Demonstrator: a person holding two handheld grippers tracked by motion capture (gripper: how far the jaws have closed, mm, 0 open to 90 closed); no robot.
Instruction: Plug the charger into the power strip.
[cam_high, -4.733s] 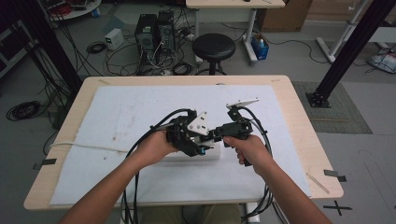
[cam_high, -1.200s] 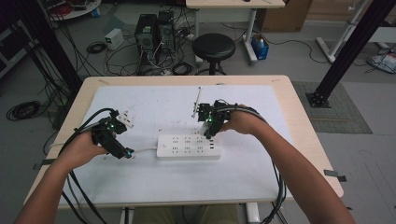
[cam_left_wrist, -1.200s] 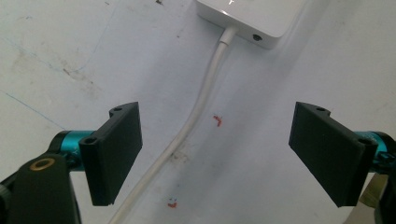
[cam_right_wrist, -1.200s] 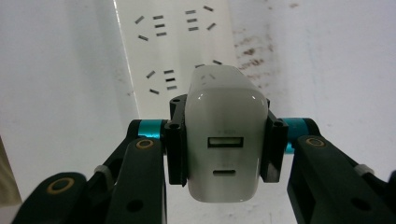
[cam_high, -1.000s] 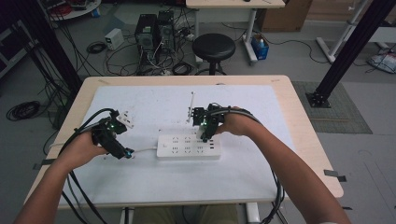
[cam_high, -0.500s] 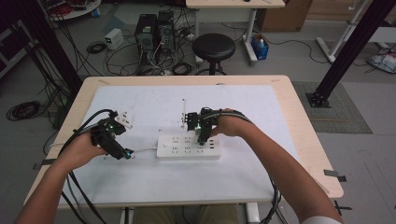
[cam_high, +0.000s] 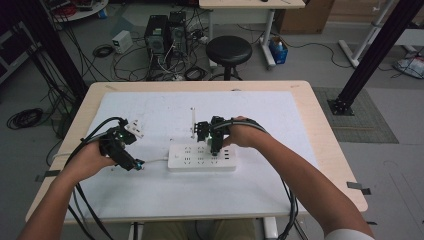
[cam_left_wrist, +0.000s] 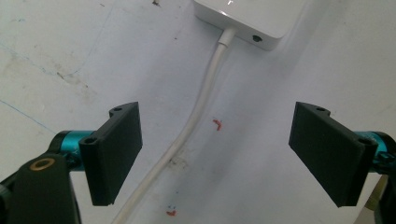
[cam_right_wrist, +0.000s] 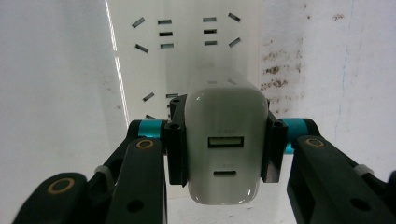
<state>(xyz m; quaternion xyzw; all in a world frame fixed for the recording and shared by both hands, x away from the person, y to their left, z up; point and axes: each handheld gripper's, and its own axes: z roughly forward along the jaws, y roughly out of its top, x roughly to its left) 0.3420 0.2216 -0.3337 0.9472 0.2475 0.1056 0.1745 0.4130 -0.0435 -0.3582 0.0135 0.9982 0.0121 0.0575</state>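
Right hand-held gripper (cam_right_wrist: 224, 149) clamping charger (cam_right_wrist: 225, 154), above power strip (cam_high: 202, 157)

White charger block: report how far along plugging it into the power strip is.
Done: the right tongs are shut on the white charger block with two USB ports and hold it over the flat white plastic power strip. In hand: lining it up with the sockets; whether its pins have entered cannot be told. The left tongs are open, astride the strip's white cord. Left: seating the block and letting go.

The high view is evenly lit from above but soft and grainy; the white mat (cam_high: 165, 195) reads bright, the floor dim. The gripper views are sharper; the charger (cam_right_wrist: 225, 149) shows mild glare; shadows are soft.
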